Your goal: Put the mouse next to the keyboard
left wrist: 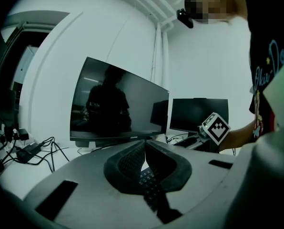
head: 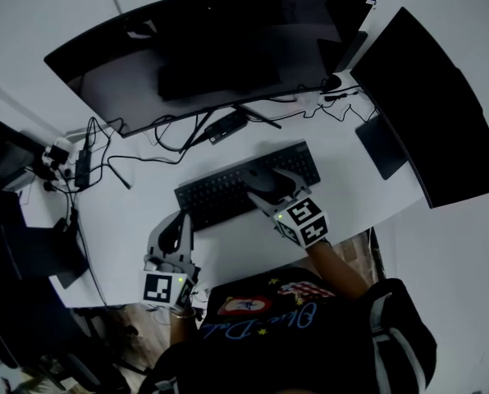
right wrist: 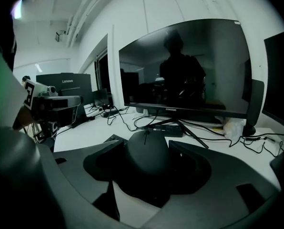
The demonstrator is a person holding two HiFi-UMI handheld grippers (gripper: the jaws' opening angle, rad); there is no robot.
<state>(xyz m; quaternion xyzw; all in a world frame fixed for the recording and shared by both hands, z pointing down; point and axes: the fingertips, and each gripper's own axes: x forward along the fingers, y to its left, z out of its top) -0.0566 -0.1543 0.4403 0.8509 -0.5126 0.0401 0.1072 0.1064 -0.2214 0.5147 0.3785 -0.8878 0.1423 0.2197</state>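
At the near edge of the table (head: 138, 203), by its left corner, the left gripper (head: 180, 222) is held low with its marker cube toward the person and its jaws pointing away, toward the left end of the keyboard (head: 216, 197). Its two dark pads are pressed together with nothing between them; its own view shows a strip of keys just below the tips.

To the right, a bare forearm (head: 336, 263) reaches up from the person's body to the right gripper (head: 271, 187), which points away over the near edge of the table. Its jaws are clamped on the mouse (head: 262, 182), one pad on each flank, the scroll wheel facing away from the camera. From the head view the mouse sits over the right half of the keyboard, at its near edge; whether it touches the keys or hangs above them cannot be told.

The keyboard lies slantwise across the middle of the table. Beyond it stands a wide curved monitor (head: 212, 48) on a splayed stand, with a small black box (head: 226, 126) beside the stand's foot. A second dark monitor (head: 433, 113) stands along the right edge. Cables (head: 105, 150) trail across the far left part of the table.
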